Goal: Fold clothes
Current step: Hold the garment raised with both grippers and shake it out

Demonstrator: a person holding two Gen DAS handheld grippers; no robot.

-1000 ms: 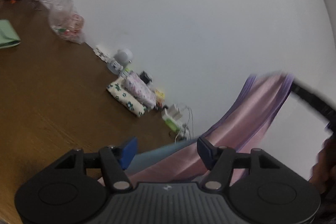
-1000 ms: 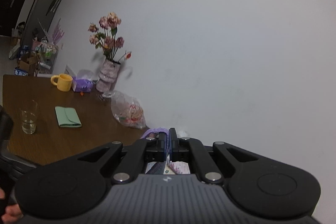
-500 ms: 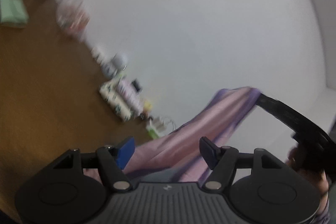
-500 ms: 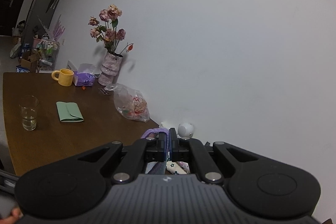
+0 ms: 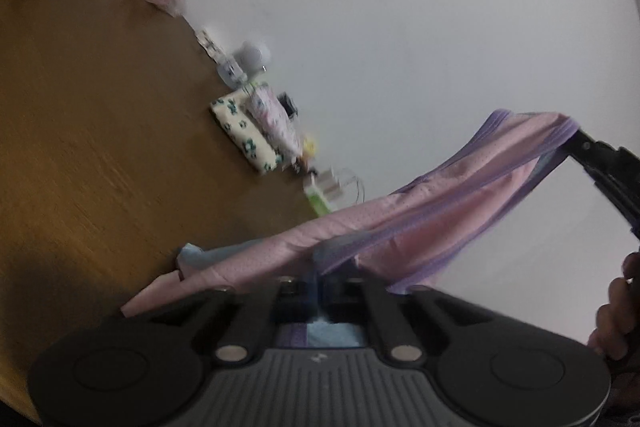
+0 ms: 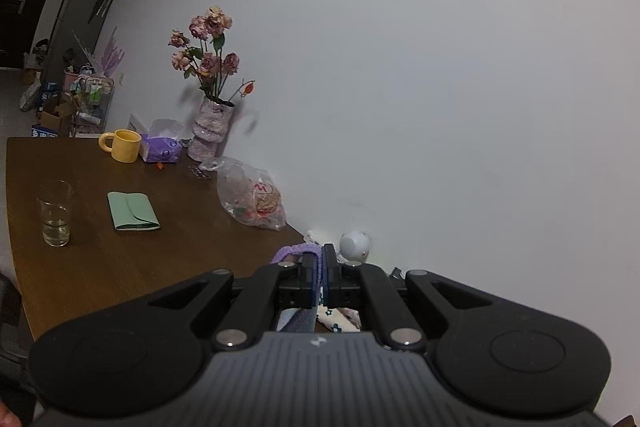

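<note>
A pink garment [image 5: 432,215] with purple trim and a light blue part hangs stretched in the air over the brown table [image 5: 80,147]. At its lower end my left gripper [image 5: 319,281] is shut on the fabric, jaws pressed together with cloth running out of them. The garment rises to the upper right, where my right gripper [image 5: 576,141] pinches its purple edge. In the right wrist view that right gripper [image 6: 321,267] is shut on the purple band [image 6: 298,251]. A person's hand [image 5: 618,303] shows at the right edge.
Along the wall lie folded patterned clothes [image 5: 256,131], a white round speaker [image 6: 354,243], a plastic bag [image 6: 252,199], a flower vase [image 6: 210,131] and small clutter. Farther out stand a green pouch [image 6: 132,211], a glass [image 6: 56,213] and a yellow mug [image 6: 124,145].
My left gripper sank toward the garment's lower part and its jaws went from wide open to shut on the fabric. The right gripper stayed shut on the purple edge and hardly moved.
</note>
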